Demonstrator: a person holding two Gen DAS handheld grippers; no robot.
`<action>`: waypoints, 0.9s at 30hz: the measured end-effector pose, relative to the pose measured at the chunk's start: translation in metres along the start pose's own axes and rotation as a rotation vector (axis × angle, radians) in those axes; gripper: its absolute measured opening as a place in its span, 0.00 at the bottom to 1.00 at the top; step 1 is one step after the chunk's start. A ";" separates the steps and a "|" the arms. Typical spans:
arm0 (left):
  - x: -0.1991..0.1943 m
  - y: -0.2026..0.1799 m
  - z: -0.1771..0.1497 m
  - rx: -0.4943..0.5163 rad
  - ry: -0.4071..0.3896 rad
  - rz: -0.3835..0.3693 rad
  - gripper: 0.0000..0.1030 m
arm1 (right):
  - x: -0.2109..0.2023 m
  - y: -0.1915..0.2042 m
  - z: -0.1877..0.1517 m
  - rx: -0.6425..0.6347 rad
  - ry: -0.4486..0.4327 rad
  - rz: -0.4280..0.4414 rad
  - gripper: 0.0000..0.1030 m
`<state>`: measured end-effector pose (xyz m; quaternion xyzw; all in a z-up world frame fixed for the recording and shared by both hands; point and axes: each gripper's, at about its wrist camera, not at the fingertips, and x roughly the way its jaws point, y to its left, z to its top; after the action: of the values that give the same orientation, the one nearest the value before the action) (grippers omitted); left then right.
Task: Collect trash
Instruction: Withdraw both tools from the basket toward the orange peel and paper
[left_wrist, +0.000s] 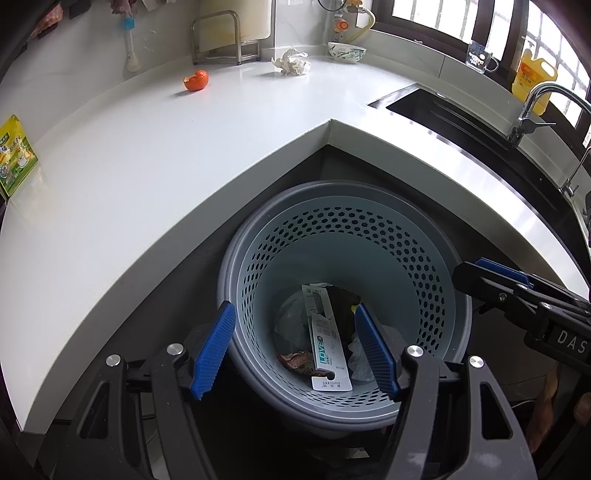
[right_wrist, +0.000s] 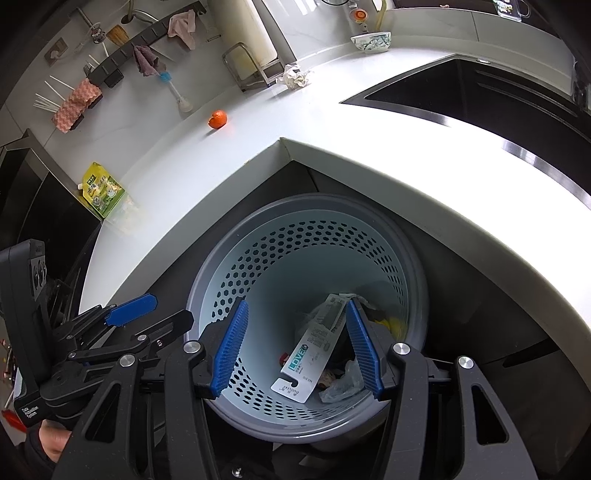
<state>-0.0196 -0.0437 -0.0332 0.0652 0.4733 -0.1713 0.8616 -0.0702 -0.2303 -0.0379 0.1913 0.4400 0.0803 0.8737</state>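
A grey perforated wastebasket (left_wrist: 332, 190) (right_wrist: 306, 202) stands on the floor in the counter's inner corner. Inside lie a white "LOVE" package card (left_wrist: 328, 339) (right_wrist: 306, 354), a clear plastic bag and a snack wrapper. My left gripper (left_wrist: 294, 332) hangs open over the basket's near rim with nothing between its blue pads. My right gripper (right_wrist: 295, 343) is open and empty over the same basket; in the left wrist view it (left_wrist: 476, 278) reaches in from the right. On the white counter lie an orange peel (left_wrist: 197, 80) (right_wrist: 218, 119), a crumpled tissue (left_wrist: 291, 62) (right_wrist: 295, 77) and a green-yellow packet (left_wrist: 14, 155) (right_wrist: 103, 190).
A dark sink (left_wrist: 461, 110) with a chrome faucet (left_wrist: 532, 107) lies to the right. A patterned bowl (left_wrist: 346, 51), a metal rack (left_wrist: 221, 37) and a yellow bottle (left_wrist: 533, 75) stand along the back. The counter edge (left_wrist: 328, 129) overhangs the basket.
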 end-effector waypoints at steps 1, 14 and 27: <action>-0.001 0.000 0.000 -0.001 -0.002 -0.002 0.64 | -0.001 0.000 0.000 -0.002 -0.001 0.000 0.51; -0.035 0.013 0.019 -0.045 -0.085 0.005 0.69 | -0.012 0.022 0.024 -0.093 -0.042 0.012 0.51; -0.063 0.061 0.109 -0.106 -0.284 0.079 0.79 | -0.008 0.038 0.116 -0.175 -0.135 0.001 0.54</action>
<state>0.0571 -0.0018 0.0759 0.0133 0.3521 -0.1196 0.9282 0.0187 -0.2286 0.0459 0.1196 0.3713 0.1058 0.9147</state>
